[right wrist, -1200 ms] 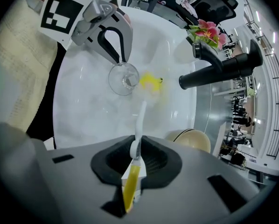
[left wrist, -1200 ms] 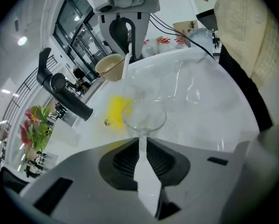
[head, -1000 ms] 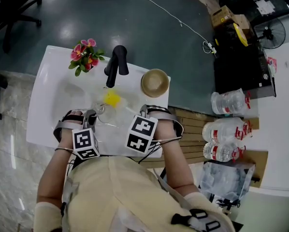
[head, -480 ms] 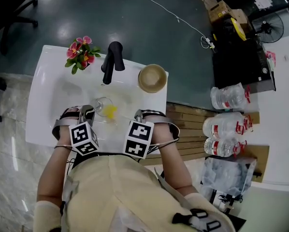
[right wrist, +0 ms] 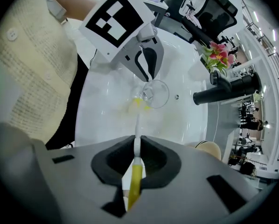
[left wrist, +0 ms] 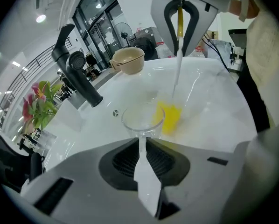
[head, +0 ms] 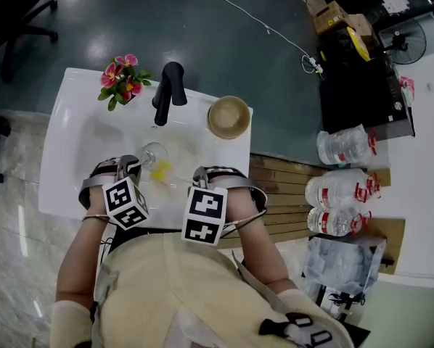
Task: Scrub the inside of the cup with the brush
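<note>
White basin (head: 72, 143) fills the middle of the room's near side, with a black faucet (head: 166, 89) at its back edge, a small bunch of pink flowers (head: 119, 78) to one side of it and a tan bowl (head: 228, 117) on the other. Water bottles (head: 340, 194) lie on the floor off to the right.

The person leans over the basin with both tools low inside it. The left gripper (left wrist: 142, 141) has its jaws nearly together, pinched on a narrow pale part at the near side of the clear cup (left wrist: 142, 119); whether that is a handle or the wall itself I cannot tell. Held so, the cup hangs over the basin with its mouth turned up and away from that gripper, which looks meant to leave the opening free for the brush.

The right gripper (right wrist: 136, 146) points steeply down, closed tight on the thin handle of the brush (right wrist: 136, 125), which runs white near the head and yellow behind the jaws. Its yellow head (left wrist: 170, 118) sits just beside the cup's rim, on the side nearer the right gripper, and not inside the cup as far as I can see.

I judge the scrubbing is between strokes or about to begin: the head needs lifting over the rim and pushing down into the bowl of the cup while the left gripper steadies it.
</note>
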`<action>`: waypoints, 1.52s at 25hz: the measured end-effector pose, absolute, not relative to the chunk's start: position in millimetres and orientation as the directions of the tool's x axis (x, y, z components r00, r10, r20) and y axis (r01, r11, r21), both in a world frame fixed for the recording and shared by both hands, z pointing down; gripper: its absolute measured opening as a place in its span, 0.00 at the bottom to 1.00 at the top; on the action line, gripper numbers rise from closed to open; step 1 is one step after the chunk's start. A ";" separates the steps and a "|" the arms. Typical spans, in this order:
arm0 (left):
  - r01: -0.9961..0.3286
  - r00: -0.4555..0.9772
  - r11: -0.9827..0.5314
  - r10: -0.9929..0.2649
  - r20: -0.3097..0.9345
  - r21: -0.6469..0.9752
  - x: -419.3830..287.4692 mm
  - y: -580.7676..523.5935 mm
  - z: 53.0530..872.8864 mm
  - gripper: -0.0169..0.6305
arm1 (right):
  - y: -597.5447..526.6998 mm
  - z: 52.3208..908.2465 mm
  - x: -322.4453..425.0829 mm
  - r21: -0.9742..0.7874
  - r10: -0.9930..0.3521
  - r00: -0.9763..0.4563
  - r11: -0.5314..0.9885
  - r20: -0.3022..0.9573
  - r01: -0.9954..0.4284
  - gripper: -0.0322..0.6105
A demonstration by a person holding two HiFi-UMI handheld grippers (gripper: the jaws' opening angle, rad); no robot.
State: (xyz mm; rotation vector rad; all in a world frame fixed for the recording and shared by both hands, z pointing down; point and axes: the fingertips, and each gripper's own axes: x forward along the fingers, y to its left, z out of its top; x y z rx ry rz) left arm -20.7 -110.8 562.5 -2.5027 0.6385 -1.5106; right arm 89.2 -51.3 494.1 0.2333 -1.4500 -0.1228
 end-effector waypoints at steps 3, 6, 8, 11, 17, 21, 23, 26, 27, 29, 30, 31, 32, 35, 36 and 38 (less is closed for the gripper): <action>-0.289 0.402 -0.899 -0.425 0.811 -0.328 -21.2 -110.9 562.5 0.11 | -44.0 492.4 78.7 0.207 -0.203 0.081 0.977 0.976 -0.043 0.12; -0.285 0.403 -0.899 -0.427 0.809 -0.332 -20.3 -110.3 562.2 0.11 | -38.8 492.7 66.0 0.196 -0.195 0.040 0.980 0.980 -0.025 0.12; -0.285 0.404 -0.898 -0.430 0.807 -0.336 -19.8 -110.7 562.4 0.11 | -38.8 491.6 57.1 0.202 -0.202 -0.003 0.979 0.979 -0.024 0.12; -0.287 0.405 -0.898 -0.430 0.807 -0.334 -19.9 -111.5 562.5 0.11 | -39.3 486.9 46.9 0.200 -0.204 -0.077 0.978 0.976 -0.055 0.12; -0.297 0.402 -0.898 -0.426 0.811 -0.325 -21.5 -112.2 563.0 0.11 | -32.8 483.6 70.1 0.136 -0.141 -0.047 0.986 0.989 -0.093 0.12; -0.299 0.397 -0.895 -0.431 0.810 -0.330 -22.3 -113.1 562.8 0.11 | -34.2 481.7 104.5 0.141 -0.137 0.039 0.978 0.990 -0.155 0.12; -0.293 0.396 -0.894 -0.436 0.808 -0.338 -22.3 -113.2 562.5 0.11 | -38.5 479.2 119.5 0.162 -0.152 0.065 0.967 0.986 -0.195 0.12; -0.269 0.400 -0.894 -0.442 0.803 -0.358 -21.1 -112.3 562.0 0.11 | -49.4 474.9 134.6 0.213 -0.199 0.080 0.944 0.977 -0.253 0.12; -0.252 0.401 -0.894 -0.445 0.801 -0.370 -20.2 -111.5 561.8 0.11 | -54.0 473.3 138.7 0.238 -0.222 0.090 0.934 0.971 -0.268 0.12; -0.205 0.403 -0.891 -0.454 0.795 -0.405 -17.8 -109.5 561.0 0.11 | -64.5 469.7 145.3 0.298 -0.276 0.116 0.911 0.954 -0.284 0.12; -0.174 0.403 -0.888 -0.458 0.792 -0.425 -16.1 -108.2 560.7 0.11 | -69.9 468.2 147.2 0.327 -0.302 0.129 0.901 0.945 -0.286 0.12; -0.136 0.403 -0.884 -0.461 0.790 -0.446 -14.0 -106.7 560.5 0.11 | -74.8 466.8 147.7 0.350 -0.324 0.137 0.891 0.936 -0.287 0.12; -0.094 0.403 -0.879 -0.464 0.789 -0.468 -11.8 -105.0 560.7 0.11 | -79.4 465.3 146.9 0.369 -0.343 0.139 0.884 0.929 -0.286 0.12; 0.040 0.395 -0.843 -0.480 0.783 -0.536 -6.7 -100.5 560.6 0.11 | -88.1 461.2 137.0 0.391 -0.375 0.111 0.877 0.920 -0.278 0.12; 0.075 0.395 -0.830 -0.484 0.781 -0.552 -5.4 -99.3 560.0 0.11 | -89.1 460.5 132.6 0.391 -0.379 0.097 0.879 0.920 -0.275 0.12; 0.121 0.394 -0.815 -0.485 0.781 -0.567 -4.0 -97.8 559.6 0.11 | -92.2 458.7 123.8 0.397 -0.392 0.073 0.880 0.917 -0.261 0.12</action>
